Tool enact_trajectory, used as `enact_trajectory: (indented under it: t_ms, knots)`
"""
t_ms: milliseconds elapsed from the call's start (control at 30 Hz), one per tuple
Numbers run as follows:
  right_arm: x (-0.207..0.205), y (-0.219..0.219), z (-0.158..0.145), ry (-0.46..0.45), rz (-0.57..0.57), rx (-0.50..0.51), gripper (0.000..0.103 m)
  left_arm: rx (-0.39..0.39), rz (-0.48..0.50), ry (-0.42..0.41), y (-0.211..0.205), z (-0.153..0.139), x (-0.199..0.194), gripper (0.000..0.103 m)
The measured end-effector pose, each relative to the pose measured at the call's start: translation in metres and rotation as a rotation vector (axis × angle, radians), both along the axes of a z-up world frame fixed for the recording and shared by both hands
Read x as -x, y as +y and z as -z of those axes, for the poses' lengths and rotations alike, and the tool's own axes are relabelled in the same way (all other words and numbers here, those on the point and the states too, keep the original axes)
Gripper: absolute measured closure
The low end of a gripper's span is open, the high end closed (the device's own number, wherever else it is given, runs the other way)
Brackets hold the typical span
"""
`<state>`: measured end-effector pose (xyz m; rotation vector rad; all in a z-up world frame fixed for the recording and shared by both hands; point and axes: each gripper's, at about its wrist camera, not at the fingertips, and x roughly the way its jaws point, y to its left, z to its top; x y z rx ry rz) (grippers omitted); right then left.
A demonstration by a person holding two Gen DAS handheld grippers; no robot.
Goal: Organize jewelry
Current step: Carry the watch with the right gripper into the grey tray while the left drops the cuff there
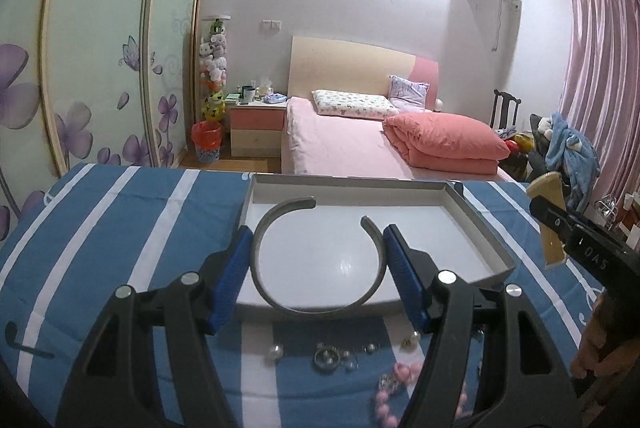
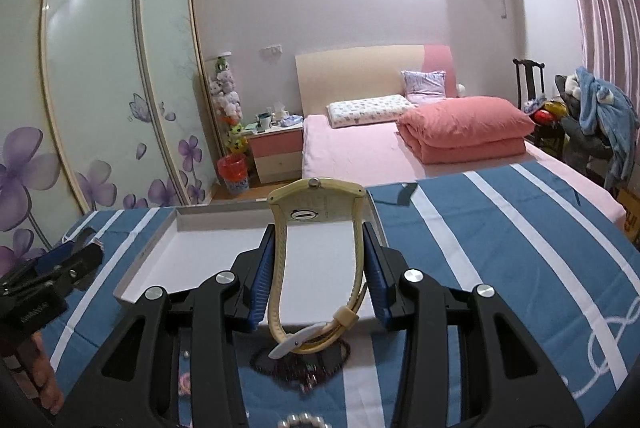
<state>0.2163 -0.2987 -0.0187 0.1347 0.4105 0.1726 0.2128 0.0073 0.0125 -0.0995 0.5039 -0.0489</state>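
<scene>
While both pieces are carried toward the white tray (image 1: pixel 476 224), placing is judged the step in hand; lowering and release are called for next. Left wrist view: the grey bangle (image 1: pixel 320 260) is clamped across its width by the left gripper (image 1: pixel 320 268), jaws fairly wide, above the tray floor. Right wrist view: the cream watch (image 2: pixel 316 260) is pinched at its strap sides by the right gripper (image 2: pixel 320 276), jaws narrower, at the tray's near edge.

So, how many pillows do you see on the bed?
2: a long patterned pillow by the headboard, and a small purple pillow to its right. The folded pink quilt may hide more.
</scene>
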Motion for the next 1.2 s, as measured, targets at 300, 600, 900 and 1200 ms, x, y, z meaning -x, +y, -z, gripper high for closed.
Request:
enact_trajectory:
  t_ms: [300,600,900,1200]
  knots:
    - [-0.035,0.020,0.004,0.024,-0.022,0.025,0.061,0.005,-0.004,0.042,-0.006,0.012,-0.047,0.038]
    - [-0.072,0.028,0.028,0.146,-0.047,-0.008,0.061,0.001,-0.002,0.096,-0.010,0.035,-0.077,0.038]
    - [-0.087,0.039,0.042,0.220,-0.077,-0.015,0.060,0.012,0.000,0.130,-0.008,0.048,-0.088,0.038]
    - [-0.082,0.039,0.036,0.203,-0.086,-0.015,0.046,0.006,-0.016,0.110,-0.006,0.046,-0.088,0.036]
